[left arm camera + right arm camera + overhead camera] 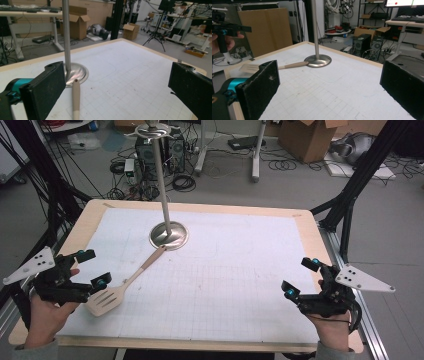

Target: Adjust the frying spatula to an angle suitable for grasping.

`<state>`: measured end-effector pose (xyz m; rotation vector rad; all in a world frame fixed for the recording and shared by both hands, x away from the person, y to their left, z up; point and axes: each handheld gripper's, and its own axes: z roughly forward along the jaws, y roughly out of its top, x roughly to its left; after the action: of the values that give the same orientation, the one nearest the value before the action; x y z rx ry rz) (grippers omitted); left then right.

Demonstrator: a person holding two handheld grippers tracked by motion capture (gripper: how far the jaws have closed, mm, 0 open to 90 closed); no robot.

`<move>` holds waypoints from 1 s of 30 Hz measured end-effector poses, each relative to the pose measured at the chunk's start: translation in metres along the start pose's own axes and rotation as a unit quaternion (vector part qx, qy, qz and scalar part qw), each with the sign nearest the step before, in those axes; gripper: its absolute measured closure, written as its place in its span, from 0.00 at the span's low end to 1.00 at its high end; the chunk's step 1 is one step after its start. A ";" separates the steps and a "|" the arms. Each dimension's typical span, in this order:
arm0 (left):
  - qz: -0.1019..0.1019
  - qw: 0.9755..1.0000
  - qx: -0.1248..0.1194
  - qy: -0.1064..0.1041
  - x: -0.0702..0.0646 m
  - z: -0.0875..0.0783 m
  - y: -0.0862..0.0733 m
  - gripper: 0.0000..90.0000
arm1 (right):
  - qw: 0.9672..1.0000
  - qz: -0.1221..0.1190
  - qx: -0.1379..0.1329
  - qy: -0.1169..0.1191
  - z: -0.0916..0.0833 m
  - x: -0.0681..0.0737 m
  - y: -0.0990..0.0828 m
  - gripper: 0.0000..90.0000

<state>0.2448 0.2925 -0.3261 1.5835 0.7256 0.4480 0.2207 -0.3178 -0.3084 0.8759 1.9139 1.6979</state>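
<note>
Slotted spatula [120, 289] flat on the surface [240, 270], blade just beside the wide-open, empty left tool [92, 269], handle angling away toward the stand base [169, 236], right tool [301, 279] wide open, empty

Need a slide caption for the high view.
Open left tongs beside slotted spatula lying below metal stand; right tongs open, apart.

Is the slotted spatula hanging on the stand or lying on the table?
Lying flat. The spatula rests on the gridded mat, its handle tip at the base of the stand; the open left gripper is beside its blade.
</note>
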 end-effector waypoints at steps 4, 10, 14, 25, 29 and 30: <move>-0.014 1.000 0.001 -0.003 0.002 0.001 0.000 0.02 | 1.000 0.000 0.003 0.002 0.001 -0.001 -0.001 0.01; -0.015 1.000 -0.001 -0.001 0.004 0.002 -0.004 0.02 | 1.000 0.000 0.008 0.005 0.003 -0.001 -0.002 0.01; -0.010 1.000 -0.007 0.000 0.006 0.003 -0.007 0.03 | 1.000 -0.001 0.011 0.008 0.004 0.000 -0.003 0.01; -0.012 1.000 -0.005 0.011 0.011 0.012 -0.016 0.03 | 1.000 0.006 0.021 0.005 0.006 -0.004 -0.007 0.01; -0.013 1.000 -0.006 0.015 0.012 0.012 -0.020 0.03 | 1.000 0.004 0.017 0.007 0.004 -0.003 -0.006 0.02; -0.013 1.000 -0.007 0.017 0.013 0.012 -0.021 0.03 | 1.000 0.003 0.016 0.008 0.004 -0.001 -0.006 0.01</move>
<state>0.2580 0.2927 -0.3505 1.5551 0.7664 0.4596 0.2232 -0.3163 -0.3150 0.8836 1.9552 1.6860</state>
